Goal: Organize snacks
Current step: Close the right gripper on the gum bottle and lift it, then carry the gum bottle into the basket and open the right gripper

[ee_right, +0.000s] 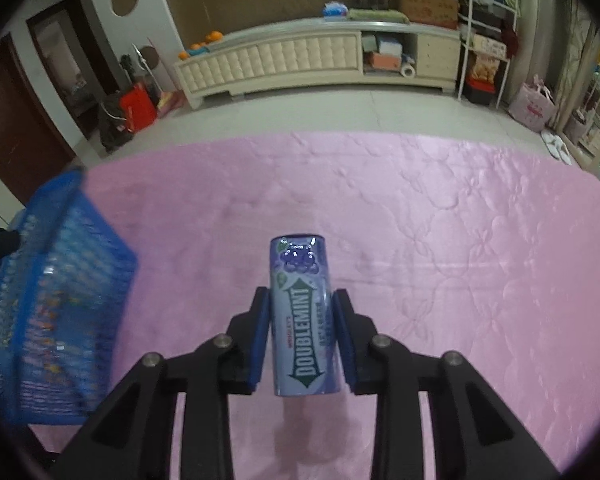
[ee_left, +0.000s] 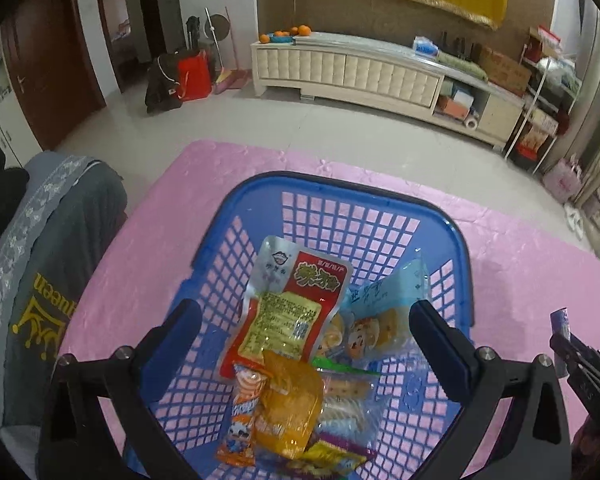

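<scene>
The right gripper [ee_right: 300,312] is clenched on a Doublemint tin [ee_right: 302,320], its blue pads [ee_right: 260,336] pressing the tin's two sides; the tin stands lengthwise along the fingers, lifted above the pink surface [ee_right: 440,260], with its shadow falling on the cloth below. To that gripper's left, blurred, stands the blue basket [ee_right: 56,292]. The left gripper [ee_left: 304,316] hangs released over this basket [ee_left: 364,220], jaws spread wide with nothing between them. Inside the basket lie several snacks: a red packet [ee_left: 288,312] propped against the far wall, a pale blue packet [ee_left: 392,296] just beside it on the right, an orange pouch [ee_left: 290,404] in front, and a small orange-and-white stick pack [ee_left: 242,416] touching the pouch's left edge. In the left view the tin [ee_left: 561,322] and the right gripper show at the right edge, well apart from the basket. A grey garment [ee_left: 52,280] lies off the surface's left side.
</scene>
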`<state>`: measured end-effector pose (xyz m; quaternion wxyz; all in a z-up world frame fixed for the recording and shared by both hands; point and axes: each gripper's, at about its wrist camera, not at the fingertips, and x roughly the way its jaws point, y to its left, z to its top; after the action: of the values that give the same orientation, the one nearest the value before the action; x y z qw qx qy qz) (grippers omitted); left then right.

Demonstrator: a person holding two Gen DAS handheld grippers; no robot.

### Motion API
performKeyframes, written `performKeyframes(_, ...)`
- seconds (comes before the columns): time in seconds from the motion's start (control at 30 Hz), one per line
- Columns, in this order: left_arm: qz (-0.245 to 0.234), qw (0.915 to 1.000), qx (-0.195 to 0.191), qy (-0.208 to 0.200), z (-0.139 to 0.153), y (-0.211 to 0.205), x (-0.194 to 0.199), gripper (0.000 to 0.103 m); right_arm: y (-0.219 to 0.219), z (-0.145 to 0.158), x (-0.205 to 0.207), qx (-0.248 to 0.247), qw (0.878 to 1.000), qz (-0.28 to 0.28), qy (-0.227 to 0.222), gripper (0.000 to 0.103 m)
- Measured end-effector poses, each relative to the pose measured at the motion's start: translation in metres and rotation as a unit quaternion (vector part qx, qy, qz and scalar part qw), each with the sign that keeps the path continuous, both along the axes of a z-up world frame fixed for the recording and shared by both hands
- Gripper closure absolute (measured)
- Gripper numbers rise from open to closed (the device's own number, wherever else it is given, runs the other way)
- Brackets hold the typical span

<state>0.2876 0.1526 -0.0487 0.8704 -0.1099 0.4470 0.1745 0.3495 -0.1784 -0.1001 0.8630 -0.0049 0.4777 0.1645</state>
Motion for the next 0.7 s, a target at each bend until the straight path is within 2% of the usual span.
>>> performKeyframes(0.23,-0.013,0.9997,0.014,-0.018,0.022,-0.002,-0.036,0.0,0.011,0.047,-0.033,0.007,0.999,0.014,-0.034,0.067)
performKeyframes(0.4,-0.014,0.9995,-0.005,-0.028,0.032,0.009,-0.065,0.0,0.024,0.075,-0.066,0.011,0.998,0.029,-0.058,0.067)
performKeyframes(0.7,-0.025,0.9981,-0.012,-0.055,0.053,0.028,-0.125,0.0,0.056,0.106,-0.116,0.015,0.994,0.064,-0.084,0.067)
